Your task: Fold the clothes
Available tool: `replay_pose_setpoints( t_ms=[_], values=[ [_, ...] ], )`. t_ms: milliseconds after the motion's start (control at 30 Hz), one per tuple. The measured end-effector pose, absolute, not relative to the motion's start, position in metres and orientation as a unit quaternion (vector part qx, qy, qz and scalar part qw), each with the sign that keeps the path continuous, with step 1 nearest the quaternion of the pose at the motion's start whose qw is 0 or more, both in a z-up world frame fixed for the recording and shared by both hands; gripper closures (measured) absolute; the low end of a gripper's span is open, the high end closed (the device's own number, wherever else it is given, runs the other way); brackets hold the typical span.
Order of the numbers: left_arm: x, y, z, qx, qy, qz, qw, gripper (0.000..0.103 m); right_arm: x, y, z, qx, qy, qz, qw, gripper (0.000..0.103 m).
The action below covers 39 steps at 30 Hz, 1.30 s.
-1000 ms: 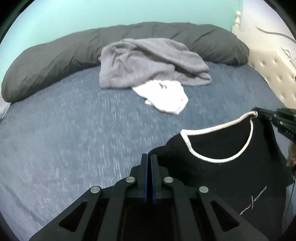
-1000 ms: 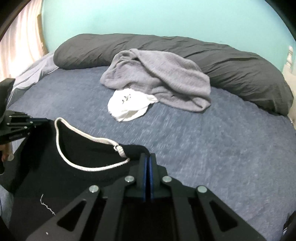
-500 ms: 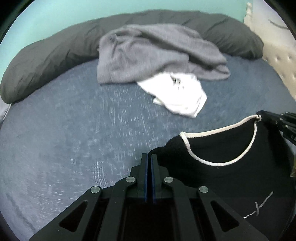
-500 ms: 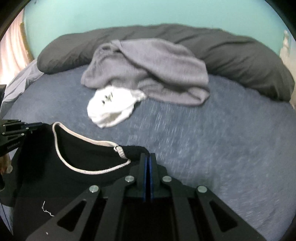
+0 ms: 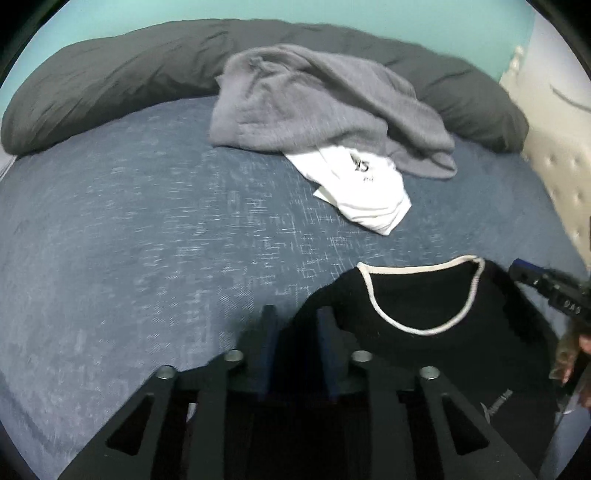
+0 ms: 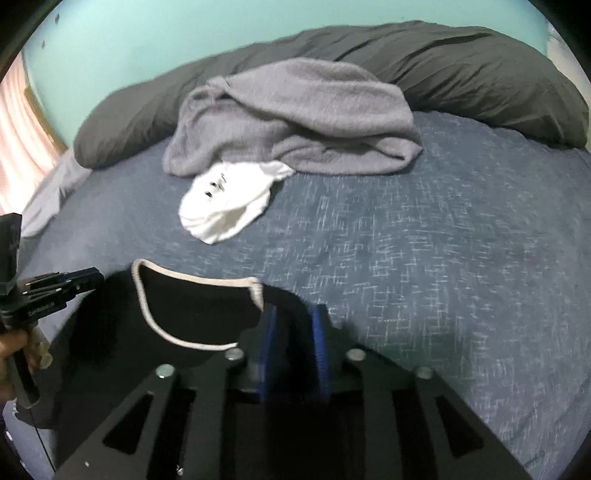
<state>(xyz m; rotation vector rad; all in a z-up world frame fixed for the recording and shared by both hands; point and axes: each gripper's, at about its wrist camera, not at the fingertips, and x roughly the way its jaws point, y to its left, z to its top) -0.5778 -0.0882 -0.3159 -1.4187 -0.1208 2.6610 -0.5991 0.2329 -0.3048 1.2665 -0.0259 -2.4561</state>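
the black shirt (image 5: 424,295) with its white-trimmed neckline lies at the near edge of the bed (image 5: 147,229), spread on the blue-grey woven cover. beyond the shirt, toward the middle of the bed, sits a crumpled white garment (image 5: 362,192), its far edge tucked under a heap of grey cloth (image 5: 317,107). behind the shirt and that heap, a long dark grey pillow (image 5: 110,81) curves along the far side of the bed against a turquoise wall (image 6: 147,33). a cream tufted headboard (image 5: 554,162) stands to the right of the shirt in the left wrist view; a pale pink curtain (image 6: 22,140) hangs to its left in the right wrist view.

half a second ago both sets of jaws were pressed together on the shirt's shoulders; now both are spread, and the shirt rests lower on the cover, its collar flatter.

the left gripper (image 5: 293,325) has its jaws parted with the shirt's shoulder fabric dark between them, no longer pinched. the right gripper (image 6: 293,321) is likewise parted, straddling the other shoulder just beside the collar's end.
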Motion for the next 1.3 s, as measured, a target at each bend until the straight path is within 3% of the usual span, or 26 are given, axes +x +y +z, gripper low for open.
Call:
replay_pose_setpoints(
  t_ms=[433,733,900,1300],
  values=[
    [-0.420,-0.189,-0.293,-0.499,-0.028,0.865,0.050,0.073,-0.457,0.275,-0.280,0.438,-0.077,-0.872,0.207,0.071],
    [-0.302,-0.250,-0.302,-0.515,-0.110,0.850,0.017,0.070,-0.344,0.301,-0.284,0.463,-0.121,-0.851,0.218,0.061],
    [-0.249,-0.231,-0.307,-0.524,-0.139,0.839,0.047,0.069,-0.288,0.322,-0.297,0.492,-0.145,-0.835,0.199,0.057],
    [-0.159,-0.154,-0.317,-0.568,-0.128,0.804,0.120,0.069,-0.191,0.360,-0.303,0.559,-0.107,-0.802,0.181,0.056]
  ],
)
